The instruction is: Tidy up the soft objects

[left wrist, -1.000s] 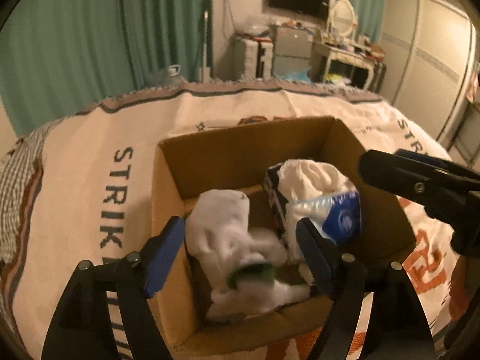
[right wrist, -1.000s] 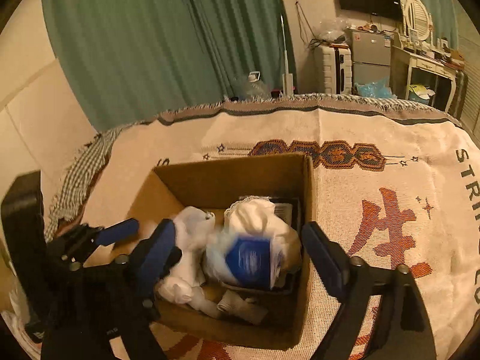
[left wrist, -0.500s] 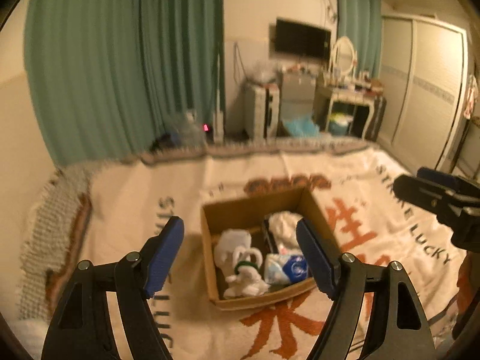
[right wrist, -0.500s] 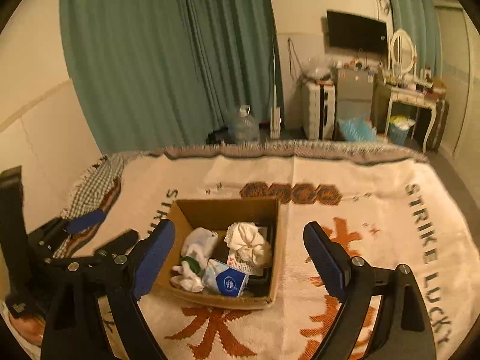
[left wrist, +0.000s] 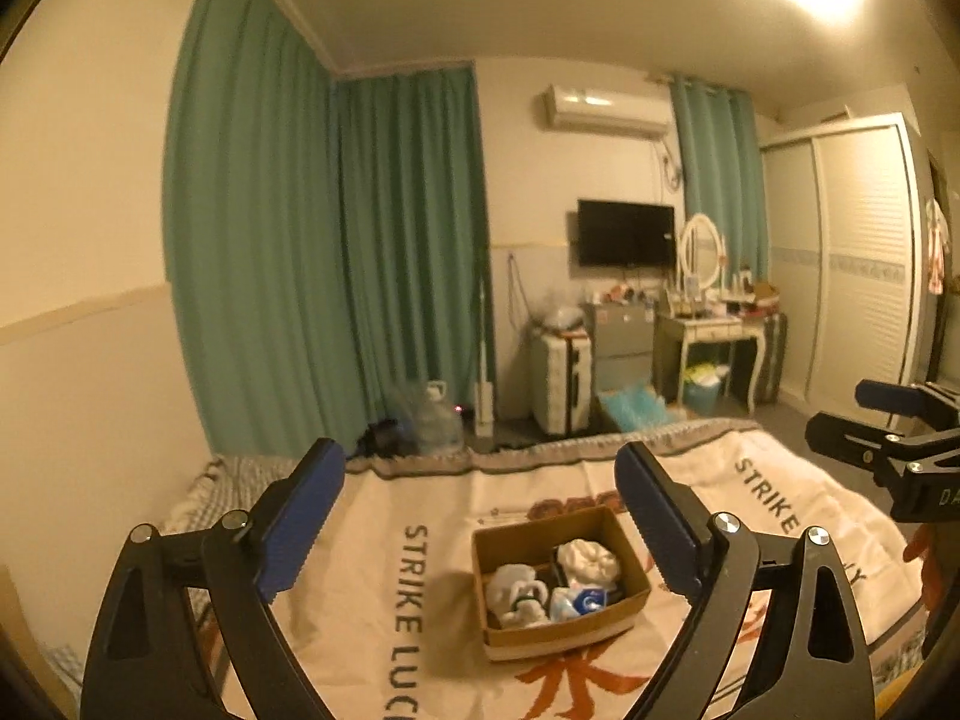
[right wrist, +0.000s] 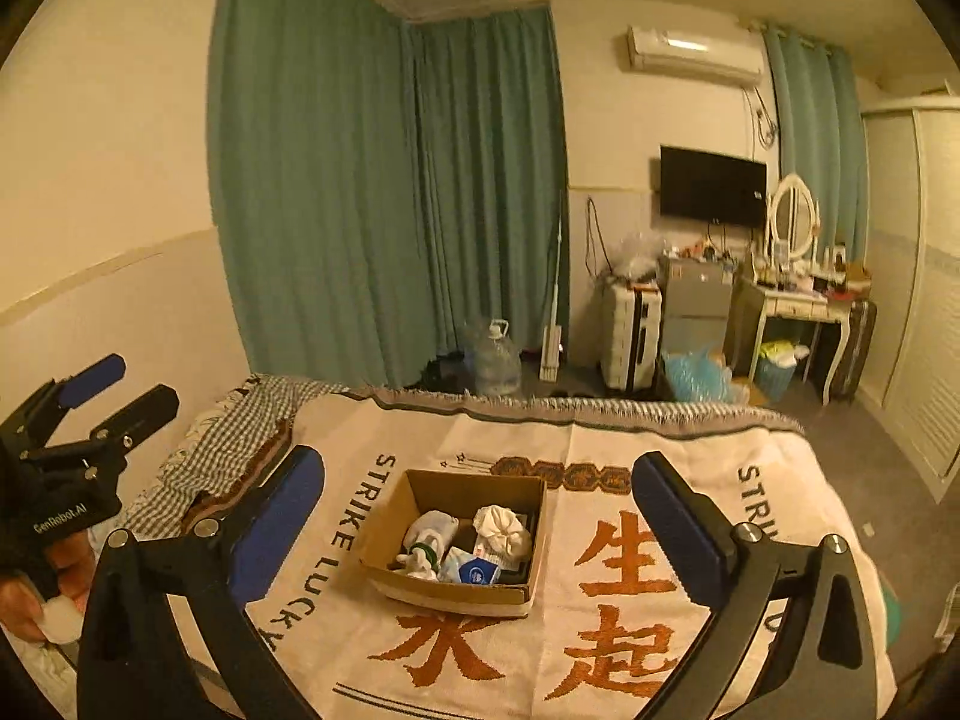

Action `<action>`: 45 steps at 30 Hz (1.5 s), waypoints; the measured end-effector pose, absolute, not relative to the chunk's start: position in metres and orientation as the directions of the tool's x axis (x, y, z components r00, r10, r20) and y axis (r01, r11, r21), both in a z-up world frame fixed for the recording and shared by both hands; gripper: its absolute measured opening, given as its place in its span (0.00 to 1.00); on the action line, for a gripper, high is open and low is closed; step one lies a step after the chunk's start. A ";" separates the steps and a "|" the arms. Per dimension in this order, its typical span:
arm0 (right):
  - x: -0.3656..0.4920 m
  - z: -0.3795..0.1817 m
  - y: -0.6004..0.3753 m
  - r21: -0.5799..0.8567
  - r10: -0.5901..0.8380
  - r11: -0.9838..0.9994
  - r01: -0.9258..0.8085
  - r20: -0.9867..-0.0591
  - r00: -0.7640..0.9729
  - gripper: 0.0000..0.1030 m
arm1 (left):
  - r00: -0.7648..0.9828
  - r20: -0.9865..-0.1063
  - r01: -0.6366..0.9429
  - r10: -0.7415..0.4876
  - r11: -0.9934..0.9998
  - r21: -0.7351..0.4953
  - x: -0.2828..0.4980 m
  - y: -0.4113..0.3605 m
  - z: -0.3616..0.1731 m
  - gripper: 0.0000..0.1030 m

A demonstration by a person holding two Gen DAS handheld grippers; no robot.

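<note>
Both grippers hang well above the bed [right wrist: 780, 480]. The left gripper [left wrist: 480, 516] has its jaws spread wide with nothing between them, and the right gripper [right wrist: 480, 510] likewise. A cardboard box [right wrist: 444, 591] sits on the printed blanket [right wrist: 600, 660] near the bed's middle. Inside lie a white sock bundle [right wrist: 427, 531], a crumpled white cloth [right wrist: 501, 525] and a blue-and-white packet [right wrist: 471, 570].

Both the left gripper [left wrist: 480, 516] and right gripper [right wrist: 477, 519] now pulled far back above the cardboard box [right wrist: 456, 588], white bundle released inside it
</note>
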State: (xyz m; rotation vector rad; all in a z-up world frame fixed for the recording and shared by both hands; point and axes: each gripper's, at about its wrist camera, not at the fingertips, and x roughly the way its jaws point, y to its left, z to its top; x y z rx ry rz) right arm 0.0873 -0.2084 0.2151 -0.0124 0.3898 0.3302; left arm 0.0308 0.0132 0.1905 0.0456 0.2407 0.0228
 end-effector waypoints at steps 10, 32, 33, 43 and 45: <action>0.081 0.155 -0.203 0.062 0.318 0.946 -0.317 -0.361 0.877 1.00 | 0.943 -0.328 -0.047 0.048 0.999 0.011 0.047 0.012 0.115 0.90; 0.164 -0.016 -0.192 0.104 0.285 0.955 -0.277 -0.575 0.767 1.00 | 0.827 -0.555 -0.088 0.091 0.996 0.032 0.112 0.013 -0.016 0.90; 0.165 -0.017 -0.192 0.103 0.284 0.956 -0.276 -0.577 0.766 1.00 | 0.826 -0.556 -0.086 0.091 0.996 0.035 0.112 0.012 -0.018 0.90; 0.163 -0.012 -0.192 0.114 0.284 0.956 -0.268 -0.574 0.768 1.00 | 0.834 -0.547 -0.053 0.070 0.998 0.046 0.108 0.007 -0.015 0.90; 0.163 -0.011 -0.192 0.114 0.283 0.957 -0.267 -0.574 0.769 1.00 | 0.837 -0.542 -0.049 0.071 0.997 0.054 0.107 0.006 -0.014 0.90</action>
